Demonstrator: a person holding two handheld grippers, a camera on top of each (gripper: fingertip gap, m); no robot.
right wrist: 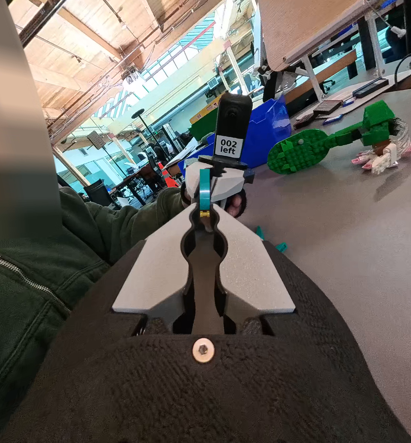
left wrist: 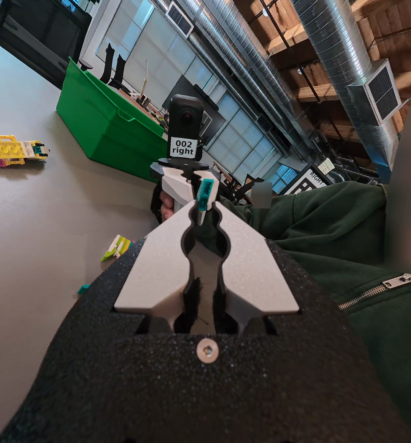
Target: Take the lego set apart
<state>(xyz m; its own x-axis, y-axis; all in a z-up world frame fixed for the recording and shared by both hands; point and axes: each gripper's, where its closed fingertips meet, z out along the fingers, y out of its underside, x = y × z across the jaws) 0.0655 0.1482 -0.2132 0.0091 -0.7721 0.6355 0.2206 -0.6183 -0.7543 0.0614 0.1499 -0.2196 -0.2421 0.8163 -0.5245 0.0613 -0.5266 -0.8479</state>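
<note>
A small teal lego piece is held in the air between my two grippers, which face each other tip to tip. My left gripper is shut on its near end in the left wrist view. The right gripper clamps its far end there. In the right wrist view the teal piece carries a yellow pin, and my right gripper is shut on that end. The left gripper grips the other end. A pale part hangs below the teal piece.
On the grey table lie a yellow and pink lego assembly, a lime and white bit and a green bin. The right wrist view shows a green lego build, pink and white pieces, a blue bin and loose teal bits. Left tips and right tips are each some 25 centimetres from the green lego build.
</note>
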